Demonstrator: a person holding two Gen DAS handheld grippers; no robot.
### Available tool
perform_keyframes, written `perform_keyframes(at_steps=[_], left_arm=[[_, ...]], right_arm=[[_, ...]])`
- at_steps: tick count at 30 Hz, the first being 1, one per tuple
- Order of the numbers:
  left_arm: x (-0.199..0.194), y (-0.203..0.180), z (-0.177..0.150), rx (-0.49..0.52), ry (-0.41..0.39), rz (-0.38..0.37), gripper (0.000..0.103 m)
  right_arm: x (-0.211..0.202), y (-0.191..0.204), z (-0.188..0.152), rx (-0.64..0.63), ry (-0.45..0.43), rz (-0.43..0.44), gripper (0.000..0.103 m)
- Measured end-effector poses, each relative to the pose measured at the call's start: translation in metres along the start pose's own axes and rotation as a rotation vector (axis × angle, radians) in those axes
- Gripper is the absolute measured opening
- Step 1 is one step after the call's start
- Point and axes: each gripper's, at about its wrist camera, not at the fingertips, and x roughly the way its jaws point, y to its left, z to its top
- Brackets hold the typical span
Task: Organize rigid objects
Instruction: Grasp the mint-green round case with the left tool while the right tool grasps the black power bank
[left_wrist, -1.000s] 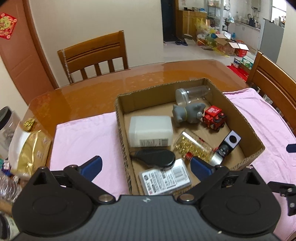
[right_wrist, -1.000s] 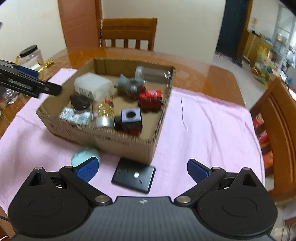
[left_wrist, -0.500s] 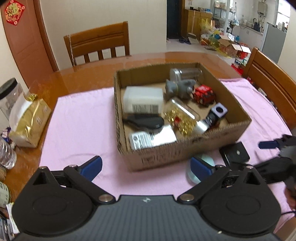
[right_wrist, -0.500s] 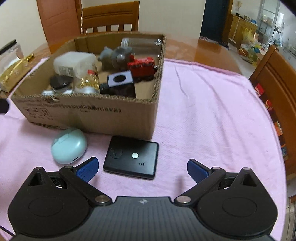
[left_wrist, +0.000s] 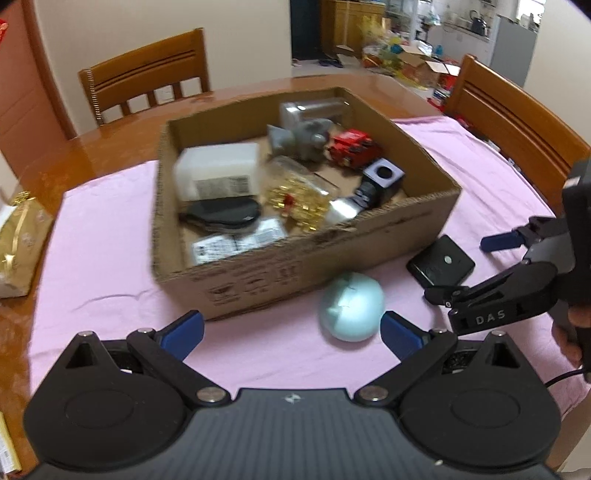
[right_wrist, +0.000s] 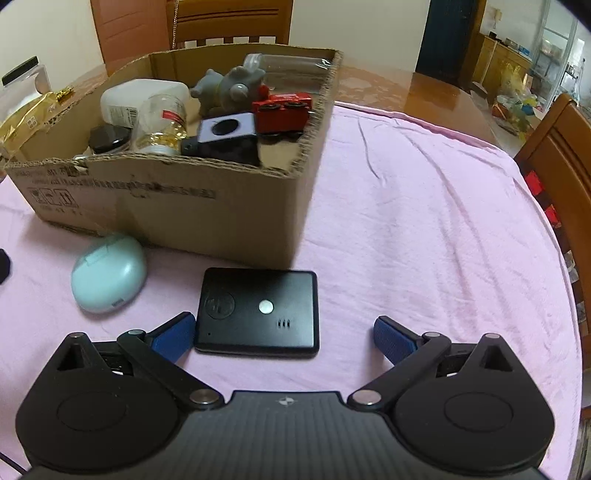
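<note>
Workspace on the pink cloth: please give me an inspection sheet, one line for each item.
Surface: pink cloth over a wooden table.
Job's things: mint oval case and flat black device lie on the cloth, outside the cardboard box; box holds a red toy truck, a grey toy animal and bottles.
Clutter: gold bag at the table edge.
Grippers: left gripper and right gripper, jaws open, empty.
Cables: one thin black cable.
Surroundings: wooden chairs.
</note>
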Motion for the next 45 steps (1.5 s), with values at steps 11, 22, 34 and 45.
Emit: perform_keyframes(at_steps=[11, 22, 34, 45], left_arm=[[0.055, -0.039, 0.000, 0.138, 0.063, -0.069, 0.080], [0.065, -0.046, 0.006, 0.149, 0.052, -0.116, 0.063], [0.050, -0.019, -0.011, -0.008, 0.080, -0.017, 0.052], [0.036, 0.017, -0.033, -0.173, 0.104, 0.065, 0.052]], right_arm=[[-0.005, -0.018, -0.009, -0.064, -0.002, 0.040, 0.103], [-0.006, -0.020, -0.010, -0.076, -0.002, 0.047, 0.103], [-0.006, -0.019, -0.009, -0.070, 0.001, 0.042, 0.103], [0.002, 0.006, 0.004, -0.189, 0.000, 0.119, 0.103]])
